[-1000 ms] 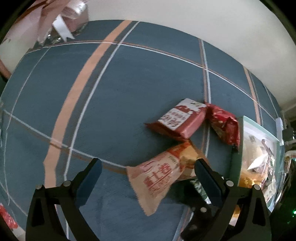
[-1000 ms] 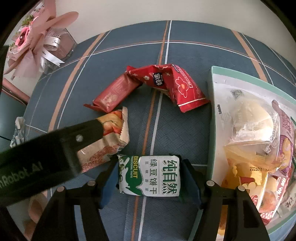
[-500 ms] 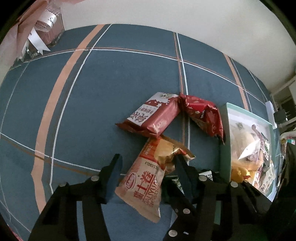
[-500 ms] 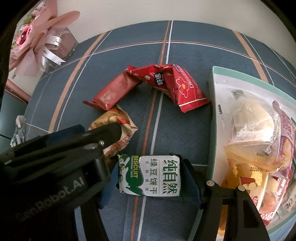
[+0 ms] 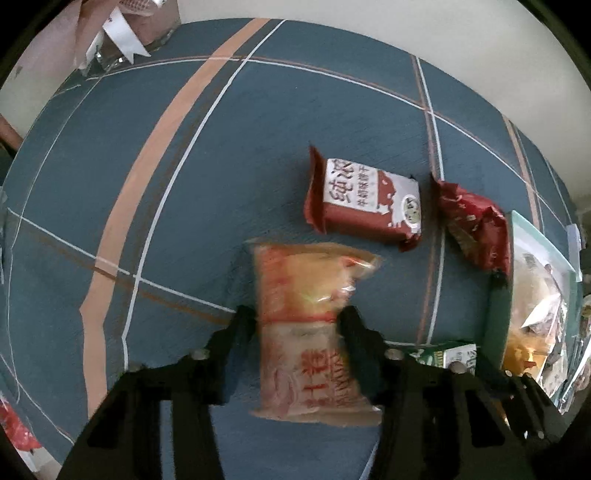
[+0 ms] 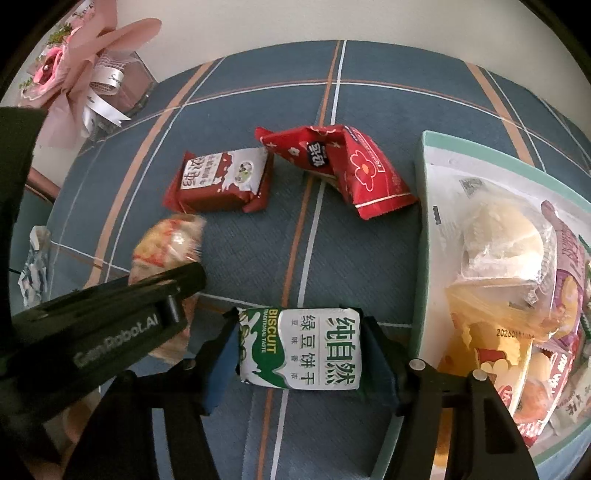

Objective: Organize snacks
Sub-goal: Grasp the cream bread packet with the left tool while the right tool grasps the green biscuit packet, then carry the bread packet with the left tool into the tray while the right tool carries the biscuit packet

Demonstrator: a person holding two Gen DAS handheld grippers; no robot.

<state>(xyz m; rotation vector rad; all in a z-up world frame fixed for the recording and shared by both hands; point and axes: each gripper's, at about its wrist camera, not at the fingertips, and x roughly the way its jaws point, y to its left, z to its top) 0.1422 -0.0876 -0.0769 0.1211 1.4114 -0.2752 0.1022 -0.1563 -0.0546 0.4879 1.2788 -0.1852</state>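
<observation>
Closing on a crinkly orange snack packet above the blue plaid cloth, the left gripper blurs it; the right gripper apparently clamps a glossy green biscuit pack beside the snack-filled tray.

A table is covered by a dark teal-blue woven cloth that is crossed by broad peach-orange stripes and thin white and brown lines forming a large check. Beyond its far edge a plain off-white wall is seen, evenly and softly lit. At the far left corner a clear square box is set on the cloth, and beside it a pink paper-wrapped bouquet tied with white printed ribbon is laid. A piece of crumpled white printed paper is seen at the left edge of the cloth.
</observation>
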